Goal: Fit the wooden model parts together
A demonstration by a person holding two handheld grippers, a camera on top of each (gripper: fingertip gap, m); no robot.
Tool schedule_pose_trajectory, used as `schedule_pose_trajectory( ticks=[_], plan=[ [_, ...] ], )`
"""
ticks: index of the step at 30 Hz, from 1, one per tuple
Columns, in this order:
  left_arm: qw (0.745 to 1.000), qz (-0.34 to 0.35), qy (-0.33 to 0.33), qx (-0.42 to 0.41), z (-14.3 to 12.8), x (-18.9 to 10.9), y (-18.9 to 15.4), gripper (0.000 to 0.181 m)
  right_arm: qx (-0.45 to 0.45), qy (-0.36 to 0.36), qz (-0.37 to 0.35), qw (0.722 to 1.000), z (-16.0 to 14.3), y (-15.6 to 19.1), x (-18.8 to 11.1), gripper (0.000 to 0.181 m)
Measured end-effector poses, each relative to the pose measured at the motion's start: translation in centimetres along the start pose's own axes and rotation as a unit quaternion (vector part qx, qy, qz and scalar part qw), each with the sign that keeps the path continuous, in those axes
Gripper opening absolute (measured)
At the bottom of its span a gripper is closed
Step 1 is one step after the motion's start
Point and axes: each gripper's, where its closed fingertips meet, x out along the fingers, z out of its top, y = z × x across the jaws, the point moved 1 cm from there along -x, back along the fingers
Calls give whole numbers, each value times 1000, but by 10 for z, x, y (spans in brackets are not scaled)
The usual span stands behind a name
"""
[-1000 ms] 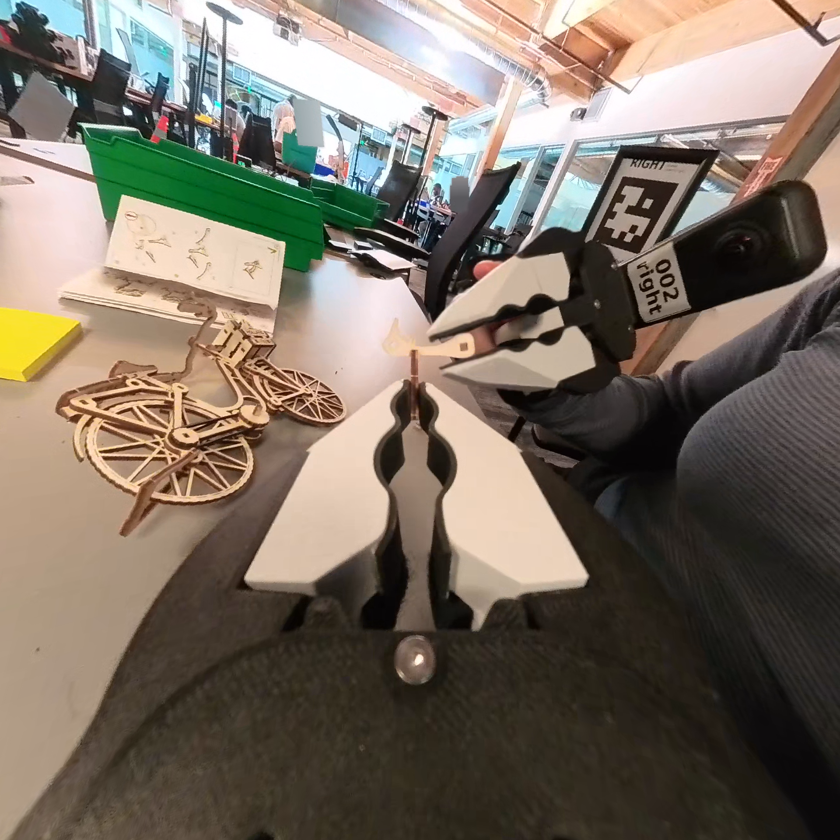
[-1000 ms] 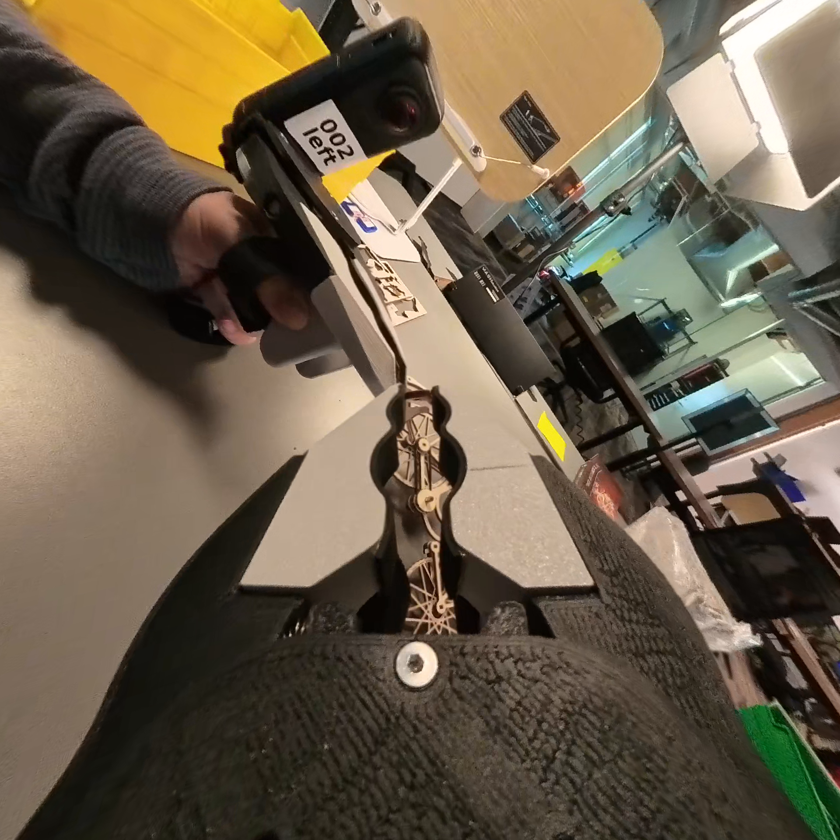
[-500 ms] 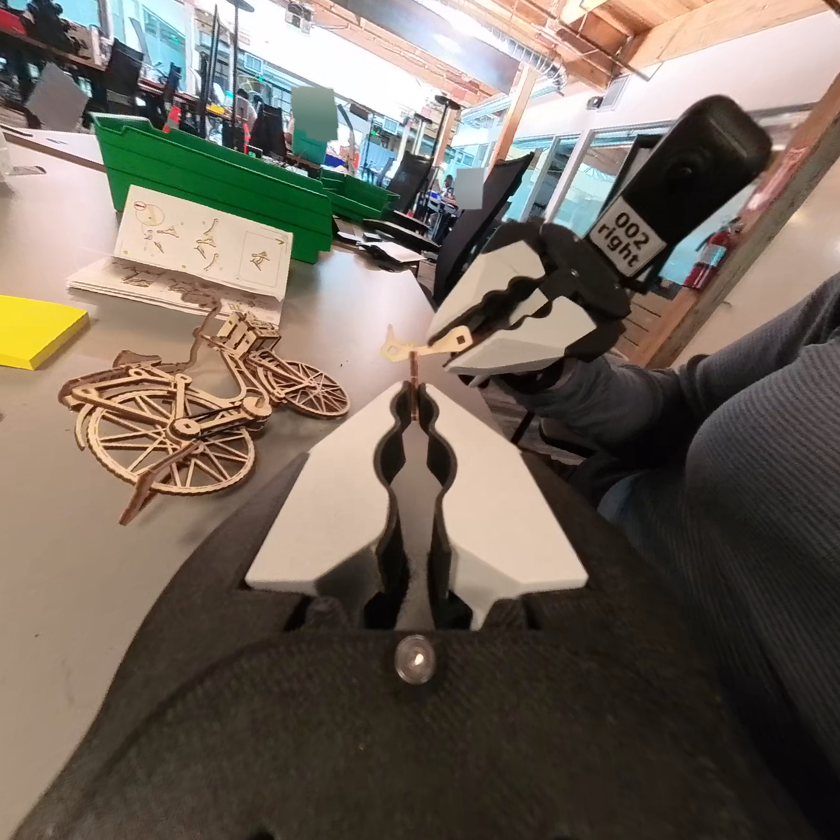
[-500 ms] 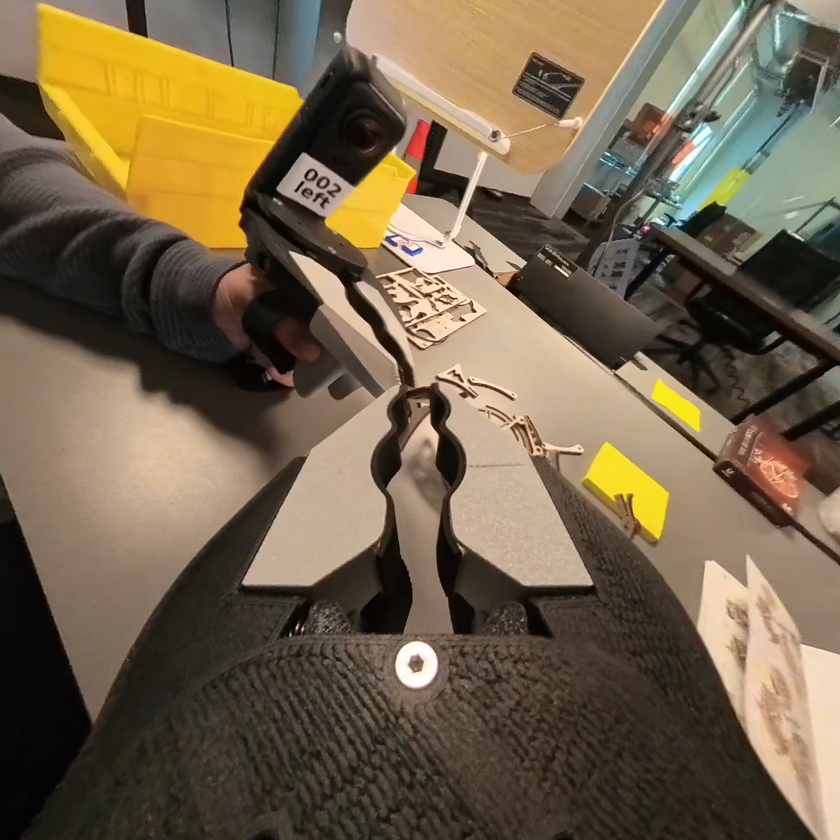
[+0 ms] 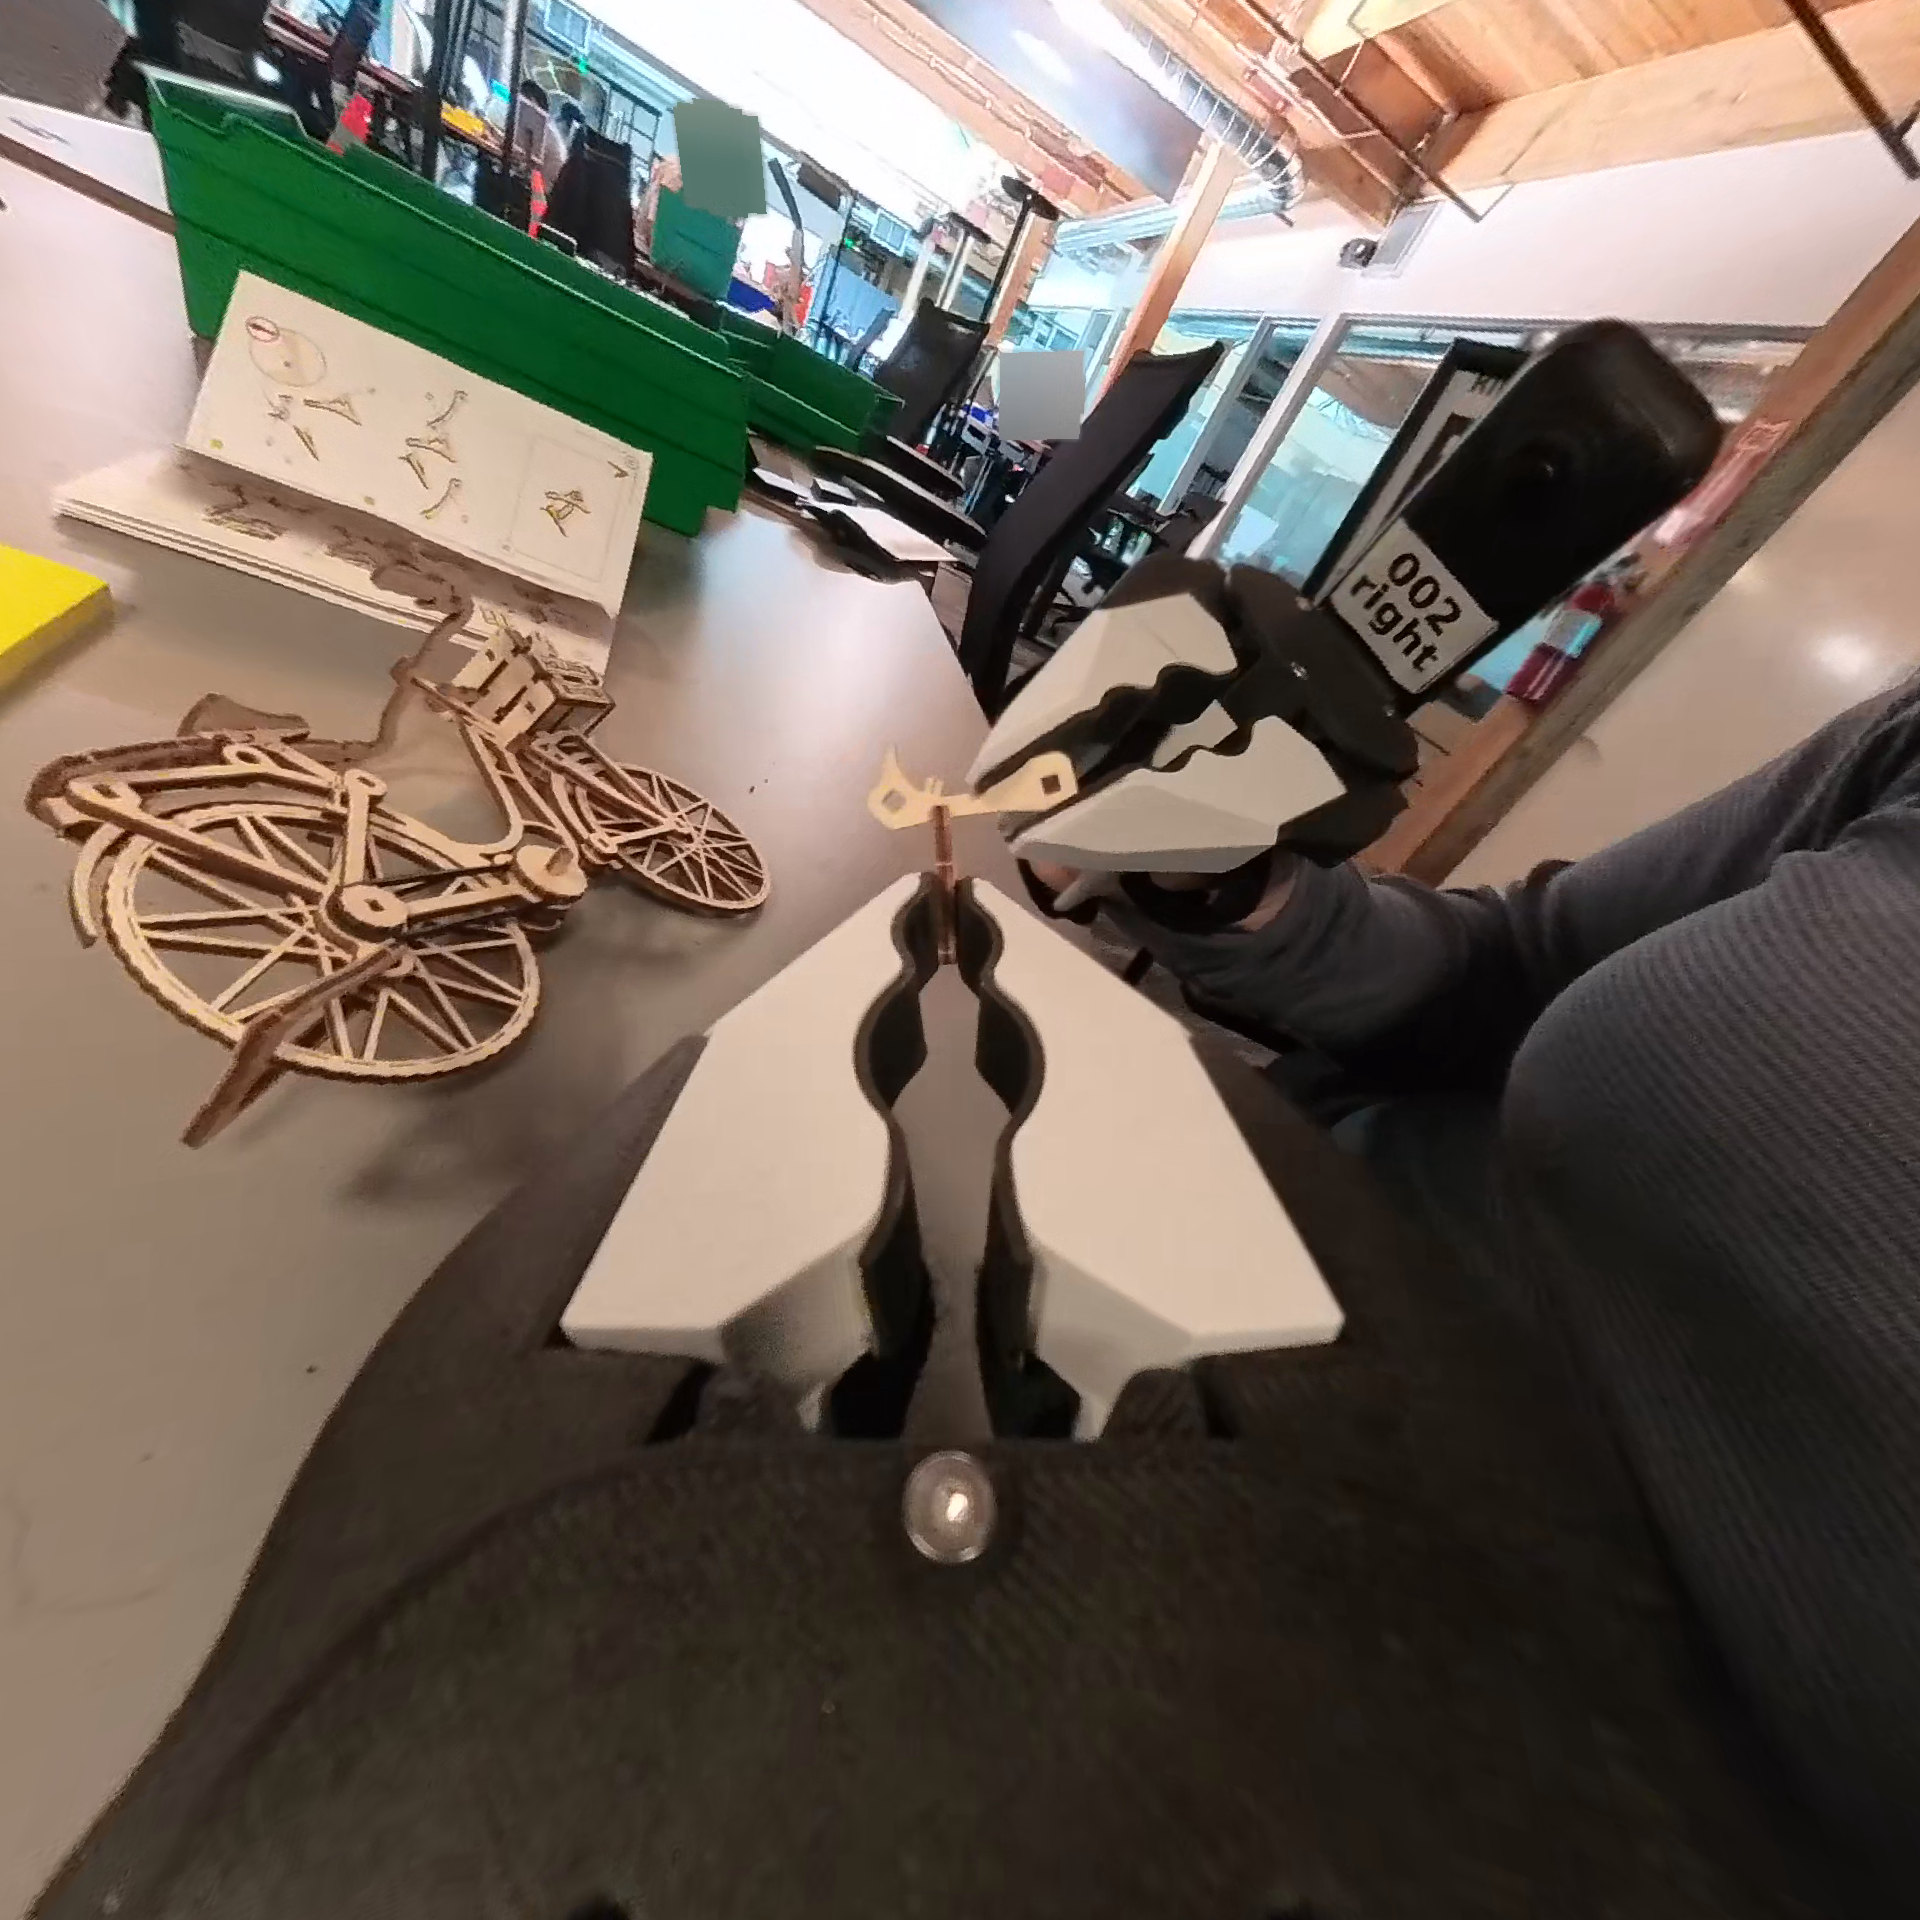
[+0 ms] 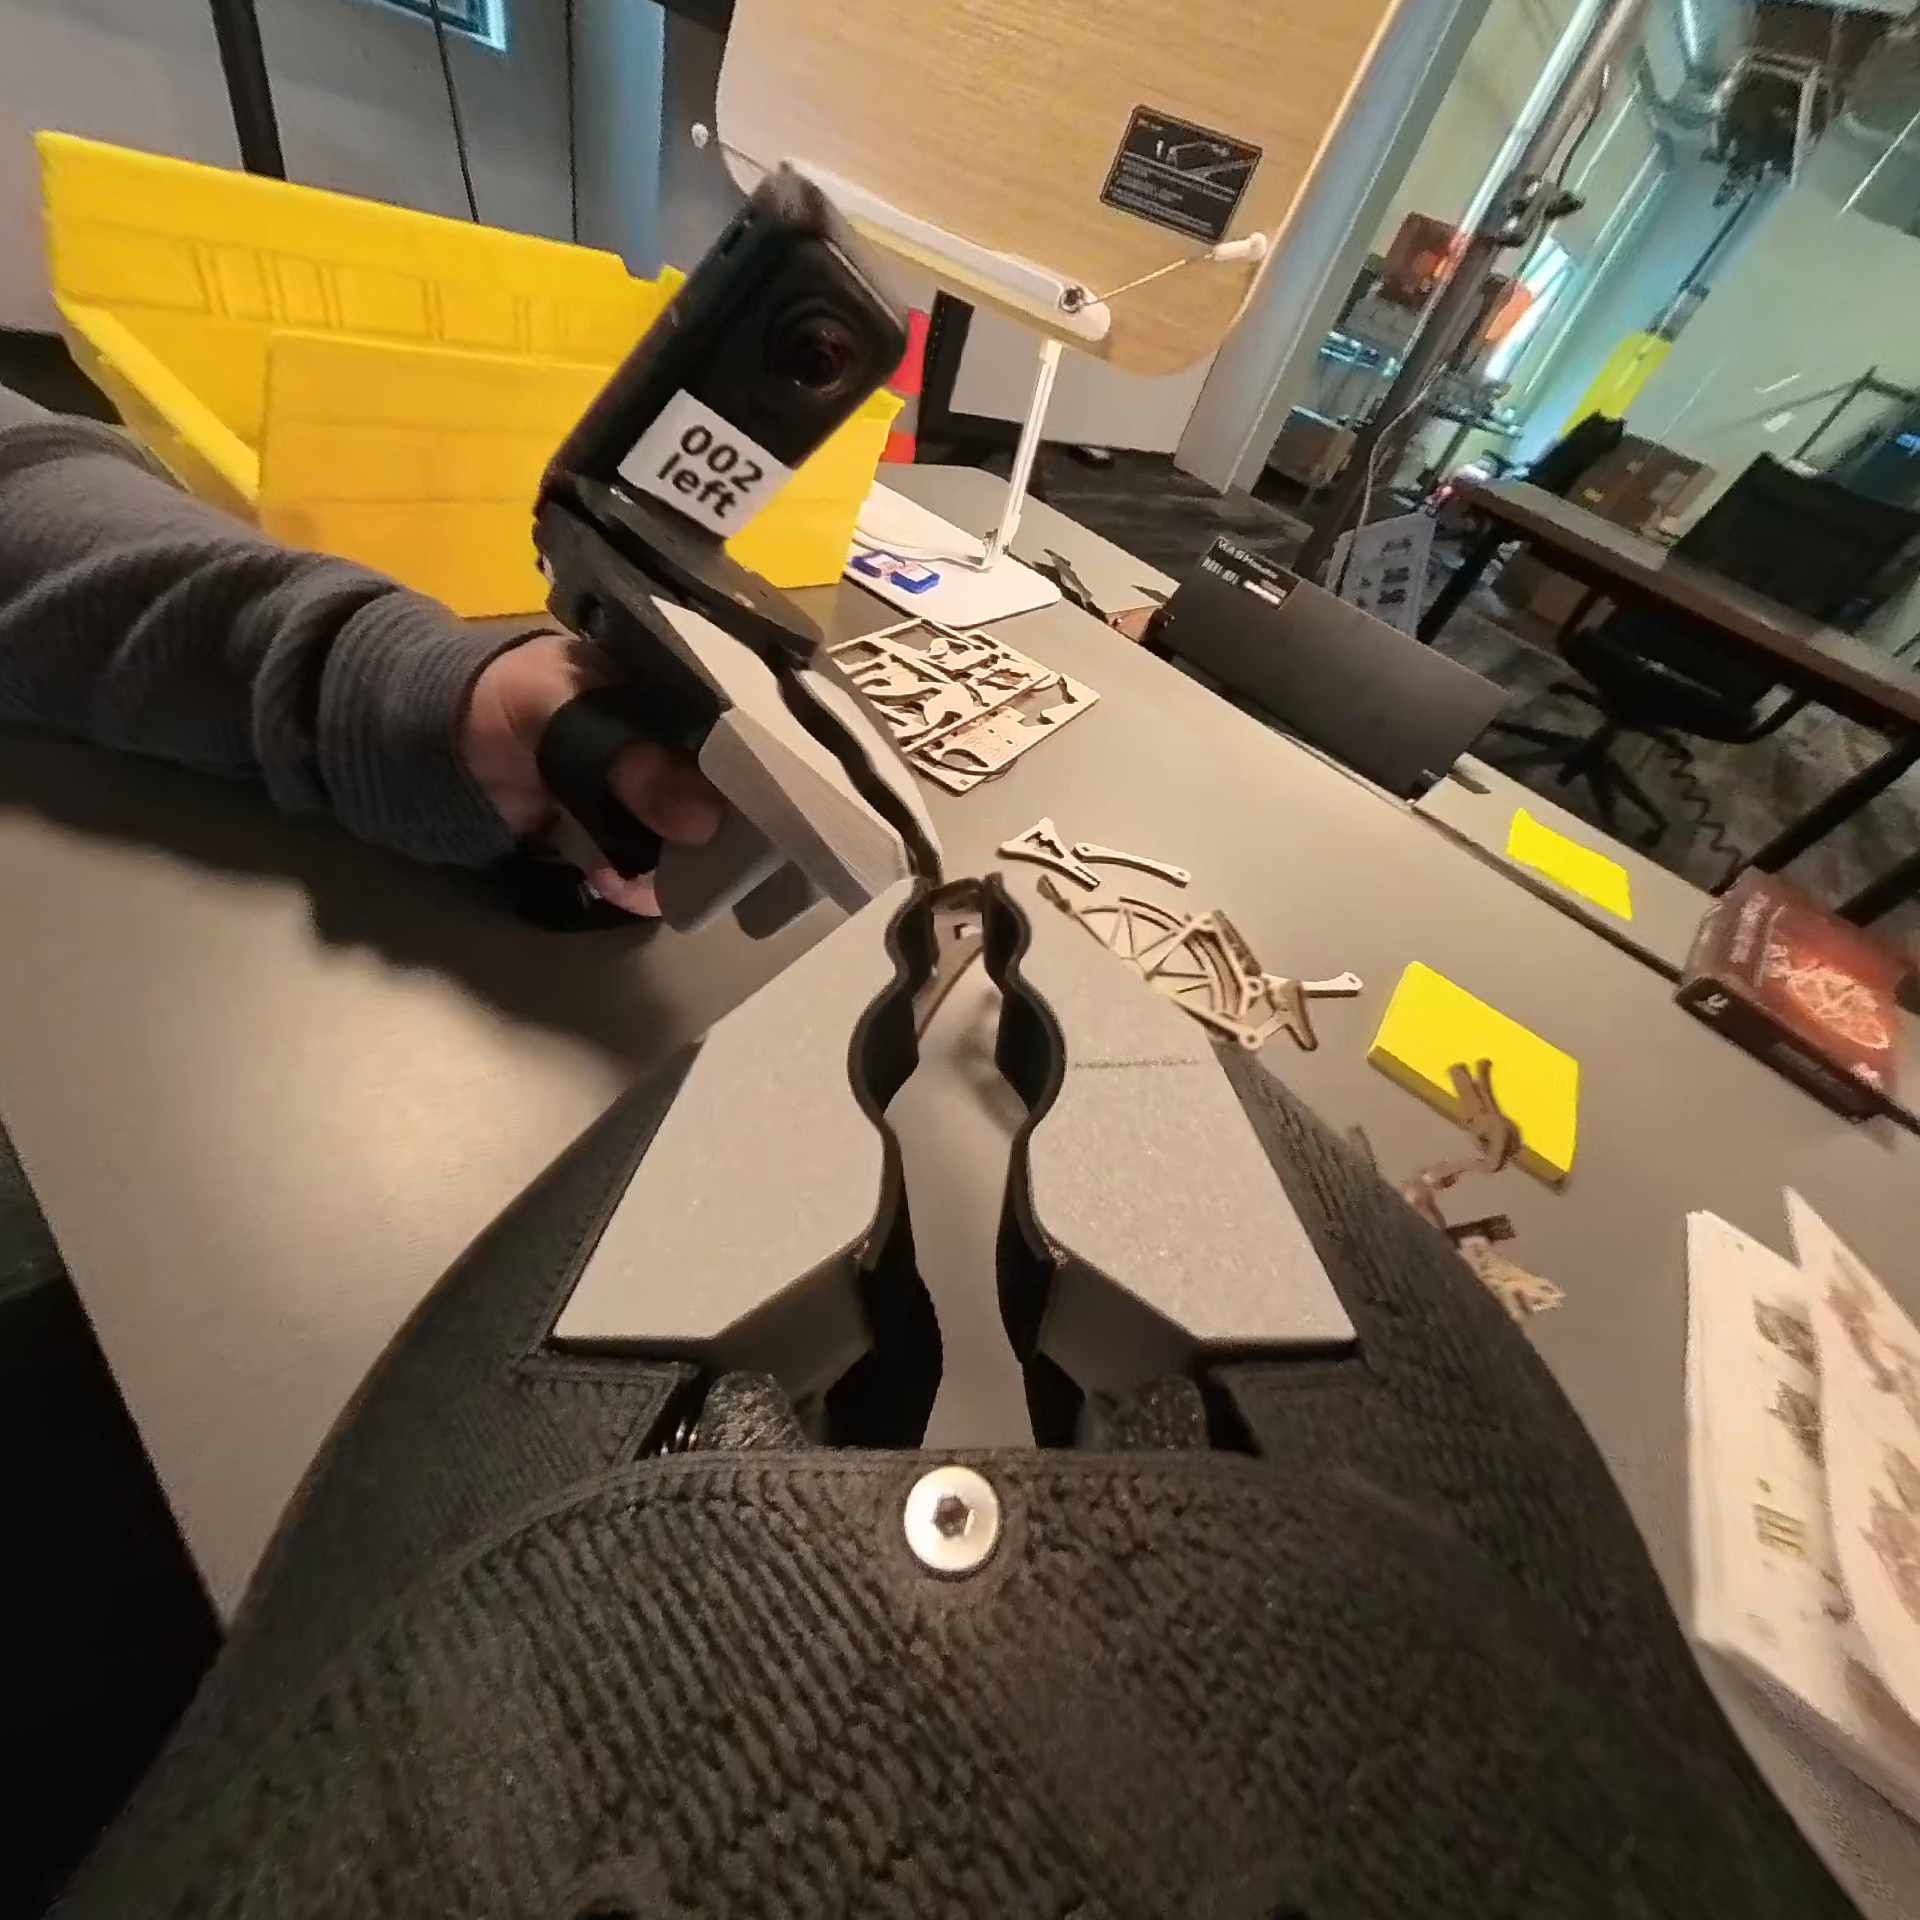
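Your left gripper is pressed together on a thin wooden strip, which stands edge-on and upright out of the fingertips. Your right gripper, seen in the left wrist view just to the right of and above it, pinches a small pale wooden piece that lies level, its hooked end pointing left; this piece meets the top of the strip, so the two parts touch above the near edge of the tabletop. In the right wrist view the same wooden piece shows dark between the right gripper's fingertips, and the left gripper comes in from the left with its tips right against them. To the left on the tabletop in the left wrist view lies the wooden bicycle model, flat on its side, well apart from both grippers. Behind it an open instruction booklet leans against green bins, and a yellow pad sits at the far left. In the right wrist view, loose wooden parts lie just beyond the grippers, a cut-out wooden sheet farther off, a yellow bin at the far left, and a dark box to the right.
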Motion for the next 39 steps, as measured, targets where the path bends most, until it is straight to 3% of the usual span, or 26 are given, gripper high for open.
schedule_pose_trajectory(
  ticks=[10, 20, 32, 39],
  plan=[
    [999, 8, 29, -18, -8, 3, 4, 0, 63, -8, 8, 998, -10, -2, 0, 7],
    [999, 41, 16, -26, -6, 0, 11, 0, 117, -18, -4, 993, -15, -4, 4, 7],
    [997, 65, 31, -18, -10, 2, 15, 0, 145, -24, -15, 989, -22, -7, 5, 7],
    [996, 79, 25, -22, -9, 0, 18, 0, 106, -11, -35, 994, -23, -6, 8, 8]
  ],
)
